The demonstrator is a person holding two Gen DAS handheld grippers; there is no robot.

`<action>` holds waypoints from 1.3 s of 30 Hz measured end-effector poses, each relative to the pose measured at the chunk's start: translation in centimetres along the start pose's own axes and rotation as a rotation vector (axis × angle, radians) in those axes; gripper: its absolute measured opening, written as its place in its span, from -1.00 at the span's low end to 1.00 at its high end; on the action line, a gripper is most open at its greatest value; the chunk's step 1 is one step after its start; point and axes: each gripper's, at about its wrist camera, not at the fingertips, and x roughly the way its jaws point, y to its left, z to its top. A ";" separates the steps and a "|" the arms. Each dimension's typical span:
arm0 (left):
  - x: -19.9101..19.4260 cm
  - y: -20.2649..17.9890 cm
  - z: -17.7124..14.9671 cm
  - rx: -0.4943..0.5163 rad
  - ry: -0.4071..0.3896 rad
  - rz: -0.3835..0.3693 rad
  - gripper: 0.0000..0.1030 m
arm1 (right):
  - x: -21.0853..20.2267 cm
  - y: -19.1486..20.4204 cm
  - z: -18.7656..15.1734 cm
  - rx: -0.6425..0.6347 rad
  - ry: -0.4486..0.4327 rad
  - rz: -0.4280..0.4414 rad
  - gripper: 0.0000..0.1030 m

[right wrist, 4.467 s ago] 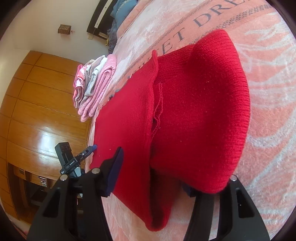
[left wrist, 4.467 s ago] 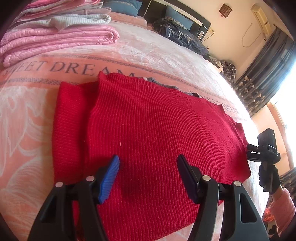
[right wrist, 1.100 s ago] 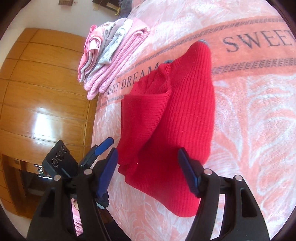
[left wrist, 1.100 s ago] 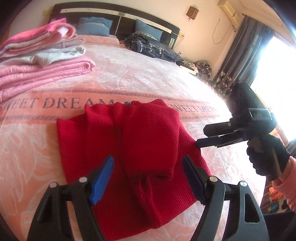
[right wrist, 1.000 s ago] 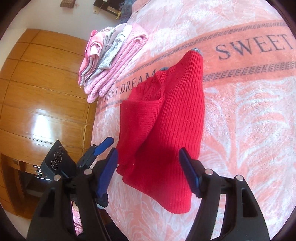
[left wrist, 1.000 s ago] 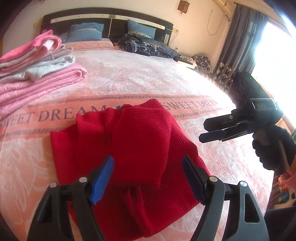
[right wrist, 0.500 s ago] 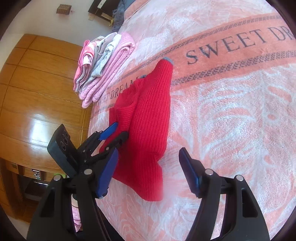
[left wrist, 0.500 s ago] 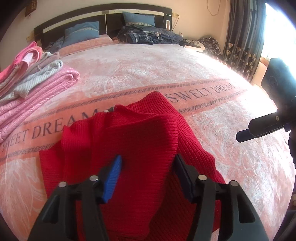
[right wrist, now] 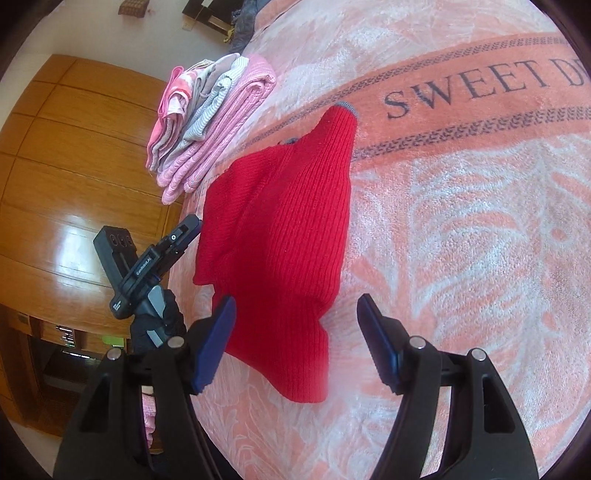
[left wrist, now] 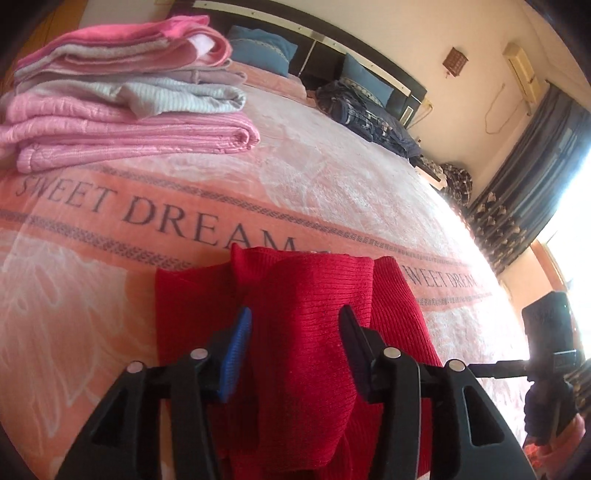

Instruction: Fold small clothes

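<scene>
Sweater [left wrist: 306, 332] fold is bracketed by the spread left tool [left wrist: 295, 347]; right tool [right wrist: 295, 332] is held apart at 6 o'clock; pinching is needed next.

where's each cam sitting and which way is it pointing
Left wrist: on the left gripper, facing up the bed toward the headboard, fingers around the red sweater.
Right wrist: on the open right gripper, looking across the bed toward the wooden wardrobe.
Shared: the sweater, the folded pink pile, each other's gripper.
</scene>
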 end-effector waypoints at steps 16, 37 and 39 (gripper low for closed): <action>-2.1 4.1 -2.0 -0.098 0.038 -0.069 0.07 | 11.2 13.0 -6.1 -0.433 0.255 -0.035 0.32; -2.6 6.0 -4.1 -0.186 0.123 -0.168 0.20 | 15.8 14.0 -5.9 -0.576 0.275 -0.114 -1.00; -2.3 5.9 -4.3 -0.216 0.134 -0.191 0.22 | 14.8 13.3 -4.9 -0.525 0.246 -0.080 -1.00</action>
